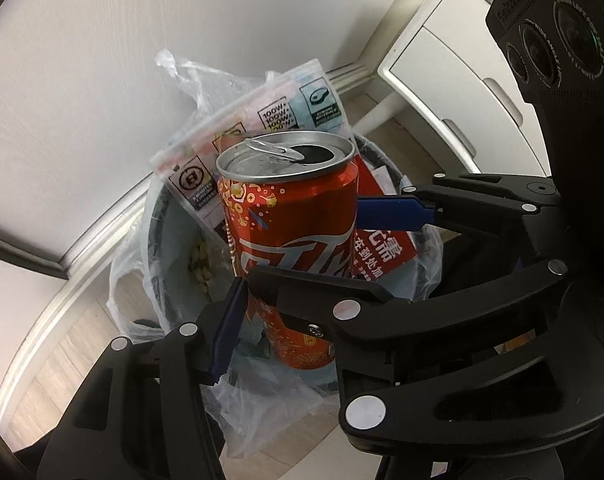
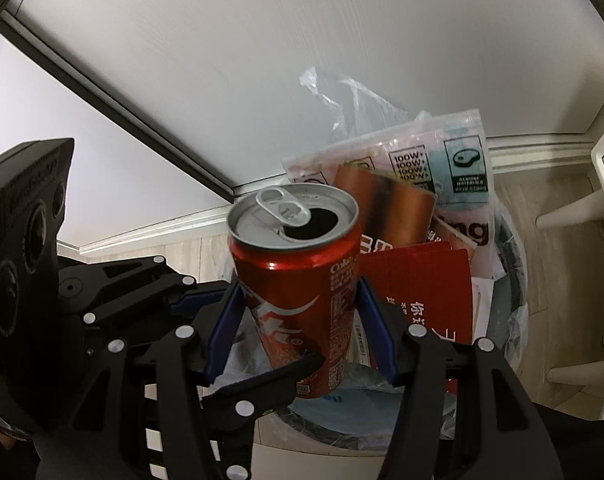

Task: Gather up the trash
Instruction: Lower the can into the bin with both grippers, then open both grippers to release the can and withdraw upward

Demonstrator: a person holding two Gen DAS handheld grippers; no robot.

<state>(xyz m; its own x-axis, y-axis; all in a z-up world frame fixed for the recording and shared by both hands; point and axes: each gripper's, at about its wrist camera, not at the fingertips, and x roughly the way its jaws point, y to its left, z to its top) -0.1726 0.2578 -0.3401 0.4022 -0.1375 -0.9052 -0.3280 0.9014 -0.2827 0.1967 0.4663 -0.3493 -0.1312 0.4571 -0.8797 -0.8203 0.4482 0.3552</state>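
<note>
Red soda can [image 2: 302, 292] is clamped by both the left gripper [image 1: 298, 248] and the right gripper [image 2: 298, 324], apparently above the bin [image 1: 158, 240], whose packaging [image 2: 441, 168] sits at two o'clock.

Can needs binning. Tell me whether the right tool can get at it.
Likely yes: the right tool has its pads on both sides of the can, above the bin; the left tool grips it too.
</note>
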